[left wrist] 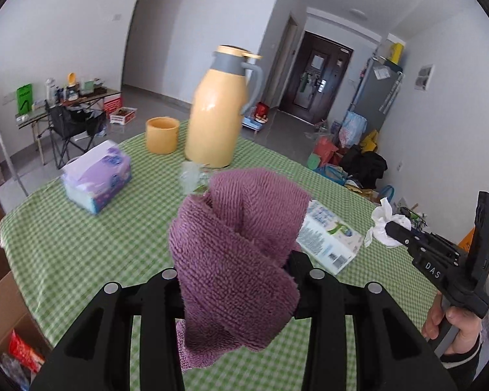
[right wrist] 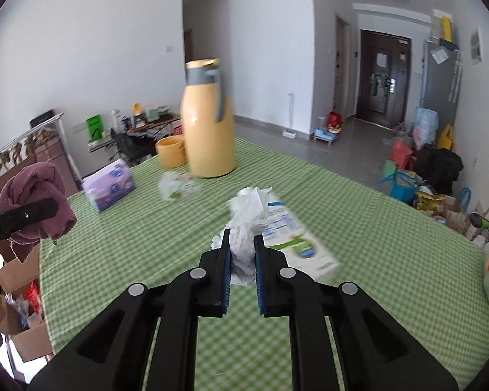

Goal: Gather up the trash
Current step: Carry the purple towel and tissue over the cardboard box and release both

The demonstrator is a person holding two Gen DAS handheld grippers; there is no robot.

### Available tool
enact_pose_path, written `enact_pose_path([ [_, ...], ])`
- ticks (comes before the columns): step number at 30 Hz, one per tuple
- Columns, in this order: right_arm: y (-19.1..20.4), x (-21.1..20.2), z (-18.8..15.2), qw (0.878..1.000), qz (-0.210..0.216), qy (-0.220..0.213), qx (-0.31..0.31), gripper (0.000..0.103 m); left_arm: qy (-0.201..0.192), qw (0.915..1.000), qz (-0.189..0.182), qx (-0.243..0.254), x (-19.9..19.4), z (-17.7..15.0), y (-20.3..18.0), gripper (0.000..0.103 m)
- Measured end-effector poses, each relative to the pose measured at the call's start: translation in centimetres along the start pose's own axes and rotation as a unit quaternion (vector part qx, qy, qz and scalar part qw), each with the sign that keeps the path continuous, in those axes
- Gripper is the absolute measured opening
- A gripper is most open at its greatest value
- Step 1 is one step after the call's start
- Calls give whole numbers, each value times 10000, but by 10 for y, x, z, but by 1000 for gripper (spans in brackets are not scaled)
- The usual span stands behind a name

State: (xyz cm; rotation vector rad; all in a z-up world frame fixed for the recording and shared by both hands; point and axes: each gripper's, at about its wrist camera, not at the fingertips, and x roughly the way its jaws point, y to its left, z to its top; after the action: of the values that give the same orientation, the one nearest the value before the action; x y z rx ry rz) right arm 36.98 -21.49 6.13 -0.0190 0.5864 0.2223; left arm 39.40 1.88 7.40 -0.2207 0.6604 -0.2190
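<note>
the right hand-held gripper has its blue pads nearly together, pinching a crumpled white tissue. the wad stands up out of the fingertips and hangs clear above the desk. the left hand-held gripper is closed part-way on a bunched purple cloth, which fills the gap between its fingers and drapes below them; its pads are hidden by the fabric.

just beyond the tissue, a flat milk carton lies on its side on the green checked cover. its long axis runs from near right to far left, slightly oblique to the right gripper's pointing line. it sits directly ahead of and below the right gripper, so this hand is judged the nearer one; from the left gripper it lies ahead and to the right.

farther out, a crumpled clear wrapper lies towards the middle of the desk, ahead and to the left of the right gripper and roughly straight ahead of the left one. a purple tissue pack rests at the far left edge, and a yellow jug with a yellow cup stands at the far side.

an open cardboard box stands on the floor off the desk's left edge, beside the left hand. it is probably the drop point; both held loads would travel left and down to reach it.
</note>
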Motion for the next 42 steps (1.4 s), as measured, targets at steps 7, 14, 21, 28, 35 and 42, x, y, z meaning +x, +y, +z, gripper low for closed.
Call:
enact_pose_path([
  [7, 124, 34, -3, 9951, 740, 267, -603, 13, 16, 9956, 574, -738, -42, -38, 121, 36],
  [14, 270, 66, -26, 9747, 1673, 615, -1352, 13, 133, 9756, 1585, -1514, -96, -98, 259, 36],
  [21, 385, 76, -55, 9427, 2481, 958, -2013, 13, 258, 9448, 2372, -2247, -143, -162, 355, 36],
  [28, 448, 83, -80, 9174, 2912, 1273, -2396, 13, 275, 9270, 2702, -2588, -174, -196, 386, 36],
  [35, 471, 98, -94, 9116, 2854, 1555, -2515, 13, 505, 9306, 2541, -2586, -162, -206, 391, 36],
  [42, 482, 112, -106, 9042, 2909, 1864, -2513, 54, 594, 9298, 2504, -2632, -156, -212, 394, 37],
])
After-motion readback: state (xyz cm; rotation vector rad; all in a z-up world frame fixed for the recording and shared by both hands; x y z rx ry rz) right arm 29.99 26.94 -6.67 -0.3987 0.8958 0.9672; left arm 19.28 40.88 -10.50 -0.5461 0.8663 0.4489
